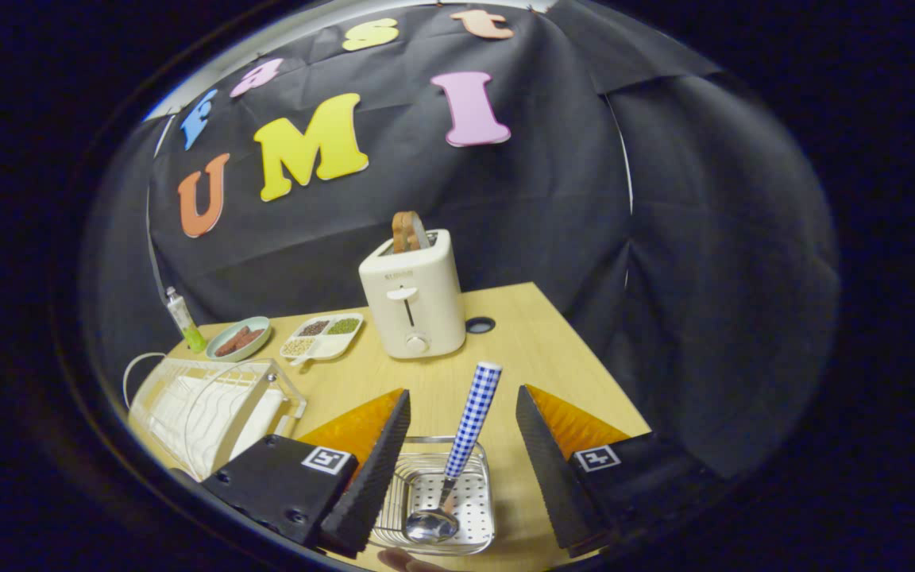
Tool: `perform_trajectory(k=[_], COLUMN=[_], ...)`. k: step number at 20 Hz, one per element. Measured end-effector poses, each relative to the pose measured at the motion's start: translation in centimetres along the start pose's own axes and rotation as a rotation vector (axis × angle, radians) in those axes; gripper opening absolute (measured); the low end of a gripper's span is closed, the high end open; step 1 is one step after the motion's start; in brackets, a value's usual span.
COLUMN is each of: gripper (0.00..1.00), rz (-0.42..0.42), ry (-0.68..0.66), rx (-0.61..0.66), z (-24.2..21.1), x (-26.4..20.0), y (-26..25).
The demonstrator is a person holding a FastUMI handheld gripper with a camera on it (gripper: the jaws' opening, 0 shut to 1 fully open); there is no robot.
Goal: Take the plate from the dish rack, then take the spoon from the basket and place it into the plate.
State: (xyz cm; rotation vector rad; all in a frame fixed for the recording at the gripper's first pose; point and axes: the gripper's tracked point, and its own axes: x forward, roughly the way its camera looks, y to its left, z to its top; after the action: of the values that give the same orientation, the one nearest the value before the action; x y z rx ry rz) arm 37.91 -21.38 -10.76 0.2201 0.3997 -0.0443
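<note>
- The pale wooden table (537, 349) carries everything I can see.
- To one side of my fingers sits the clear wire dish rack (203, 409); I cannot make out the plate in it.
- The cream toaster (414, 298) holds a brown slice upright beyond them.
- My gripper (461, 469) is spread wide, holding nothing, straddling the small wire basket (477, 524) (lined up, I judge, for a grab).
- In it leans the blue-checked-handled metal spoon (465, 437), bowl down, handle offered between the fingers.
</note>
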Motion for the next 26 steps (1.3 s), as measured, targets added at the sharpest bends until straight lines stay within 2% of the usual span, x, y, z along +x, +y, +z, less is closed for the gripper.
perform_trajectory(k=[1, 4, 6, 7, 10, 16, 22, 26], gripper=[0.8, 0.42, 0.22, 0.19, 0.15, 0.15, 0.15, 0.14], rz=[-0.004, 0.03, 0.051, 0.039, 0.029, 0.019, 0.017, 0.05], ry=[-0.002, -0.027, -0.028, -0.031, -0.106, -0.364, -0.455, -0.477], rx=[-0.004, 0.001, 0.008, 0.009, -0.02, -0.108, -0.222, -0.247], z=[0.1, 0.6, 0.6, 0.6, 2.2, 7.7, 9.3, 8.1], x=[0.6, 0.5, 0.3, 0.2, -1.3, -7.2, -14.3, -18.8], y=[-0.5, 0.0, 0.6, 0.3, 1.0, 2.7, 6.5, 10.4])
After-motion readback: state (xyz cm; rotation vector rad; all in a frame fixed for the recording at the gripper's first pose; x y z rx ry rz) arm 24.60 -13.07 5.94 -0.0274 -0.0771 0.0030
